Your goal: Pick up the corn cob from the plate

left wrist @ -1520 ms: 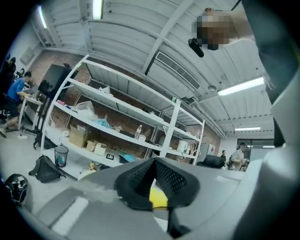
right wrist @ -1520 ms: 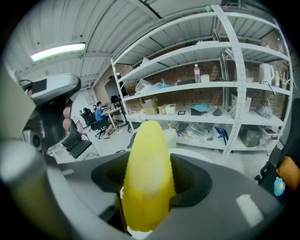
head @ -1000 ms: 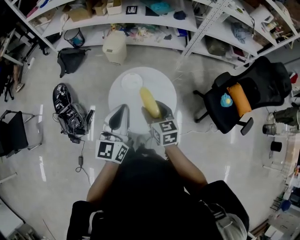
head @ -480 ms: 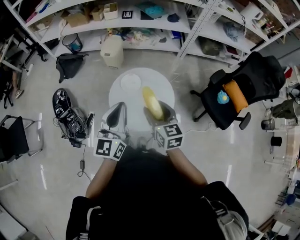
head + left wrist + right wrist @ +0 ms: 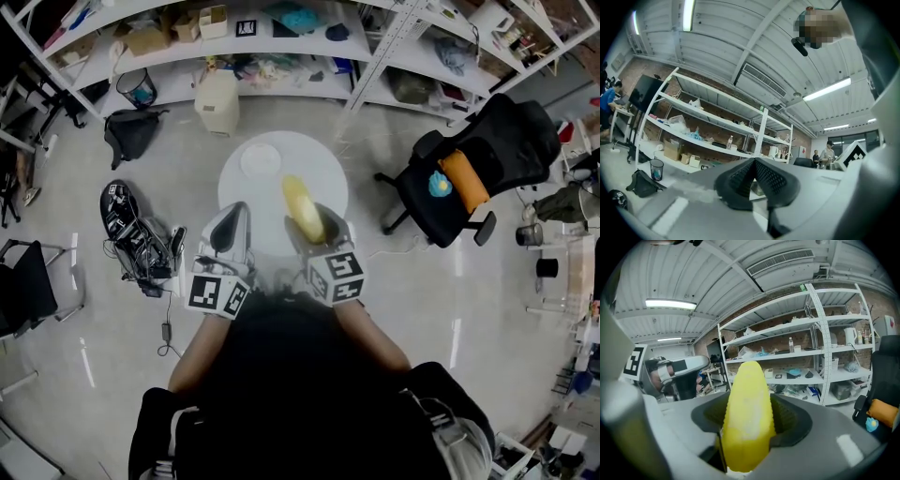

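Observation:
A yellow corn cob (image 5: 302, 208) sticks out forward from my right gripper (image 5: 314, 227), which is shut on its lower part, held above the round white table (image 5: 328, 178). In the right gripper view the corn cob (image 5: 746, 418) fills the space between the dark pads (image 5: 790, 420) and points up and away. An empty white plate (image 5: 261, 161) lies at the table's far left side, apart from the cob. My left gripper (image 5: 229, 234) hovers at the table's near left edge. In the left gripper view its pads (image 5: 771, 178) meet with nothing between them.
A black office chair (image 5: 487, 150) with an orange cushion stands right of the table. White shelving (image 5: 281, 42) with boxes runs along the back. A beige bin (image 5: 216, 101) and black bags (image 5: 131, 131) lie on the floor left and behind. A folding chair (image 5: 28, 281) is at far left.
The right gripper has lifted a little with the corn cob still in it. The left gripper has shifted slightly forward. Both keep their jaw state.

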Demonstrator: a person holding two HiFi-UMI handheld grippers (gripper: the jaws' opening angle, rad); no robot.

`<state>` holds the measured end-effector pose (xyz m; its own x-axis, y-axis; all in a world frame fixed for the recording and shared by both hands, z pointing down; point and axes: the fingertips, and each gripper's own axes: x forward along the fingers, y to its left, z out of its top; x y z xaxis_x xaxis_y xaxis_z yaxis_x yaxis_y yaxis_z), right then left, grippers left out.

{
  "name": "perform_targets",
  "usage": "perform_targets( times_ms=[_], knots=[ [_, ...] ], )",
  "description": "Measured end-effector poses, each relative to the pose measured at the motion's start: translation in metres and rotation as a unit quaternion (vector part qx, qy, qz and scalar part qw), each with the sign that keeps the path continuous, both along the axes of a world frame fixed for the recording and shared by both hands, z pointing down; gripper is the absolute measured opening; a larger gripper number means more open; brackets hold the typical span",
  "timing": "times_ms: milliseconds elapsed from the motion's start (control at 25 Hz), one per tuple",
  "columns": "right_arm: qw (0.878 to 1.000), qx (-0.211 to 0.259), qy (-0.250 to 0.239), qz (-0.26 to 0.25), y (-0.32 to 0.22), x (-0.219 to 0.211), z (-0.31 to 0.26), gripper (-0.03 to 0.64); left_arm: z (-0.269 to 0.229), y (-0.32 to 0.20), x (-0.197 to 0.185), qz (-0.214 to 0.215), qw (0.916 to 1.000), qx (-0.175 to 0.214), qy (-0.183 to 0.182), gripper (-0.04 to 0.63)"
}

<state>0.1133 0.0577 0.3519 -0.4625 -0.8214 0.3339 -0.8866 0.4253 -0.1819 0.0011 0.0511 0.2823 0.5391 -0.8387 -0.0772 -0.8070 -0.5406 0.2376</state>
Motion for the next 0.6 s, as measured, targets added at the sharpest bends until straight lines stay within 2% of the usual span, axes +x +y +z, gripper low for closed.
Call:
perform_targets(
  times_ms=[600],
  knots=[
    [0.999, 0.032, -0.010, 0.026, 0.022, 0.000, -0.029, 0.268, -0.001, 0.003, -0.003, 0.025, 0.9997, -0.003, 0.006, 0.003]
  ],
)
